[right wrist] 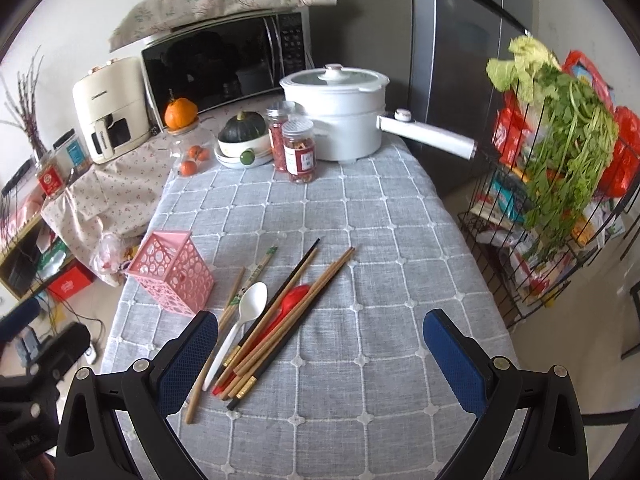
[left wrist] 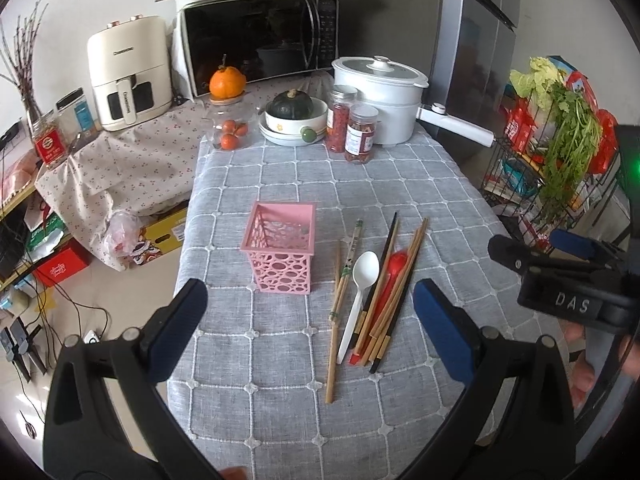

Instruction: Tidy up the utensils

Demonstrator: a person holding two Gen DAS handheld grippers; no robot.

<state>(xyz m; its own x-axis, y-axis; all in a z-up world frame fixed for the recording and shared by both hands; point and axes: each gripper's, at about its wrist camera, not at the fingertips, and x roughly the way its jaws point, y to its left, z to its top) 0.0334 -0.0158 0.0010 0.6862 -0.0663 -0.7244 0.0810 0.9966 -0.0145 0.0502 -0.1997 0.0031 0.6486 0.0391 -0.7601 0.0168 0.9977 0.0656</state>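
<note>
Nothing is in the pink basket [left wrist: 279, 254] yet. Chopsticks [left wrist: 394, 280] and spoons [left wrist: 362, 280] lie on the bench [left wrist: 440, 208]. Both claws, left claw [left wrist: 308, 332] and right claw [right wrist: 320, 360], are spread wide and hold nothing.

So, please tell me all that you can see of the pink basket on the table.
The pink basket is a small square holder, plastic as it looks, with walls pierced by round holes of mixed sizes and a plain solid rim. It stands upright on the grey checked tablecloth, open side up, and seems to hold nothing. It is to the left of the chopsticks and spoons, apart from them. Nothing touches it except the cloth; neither tool grips it.
</note>
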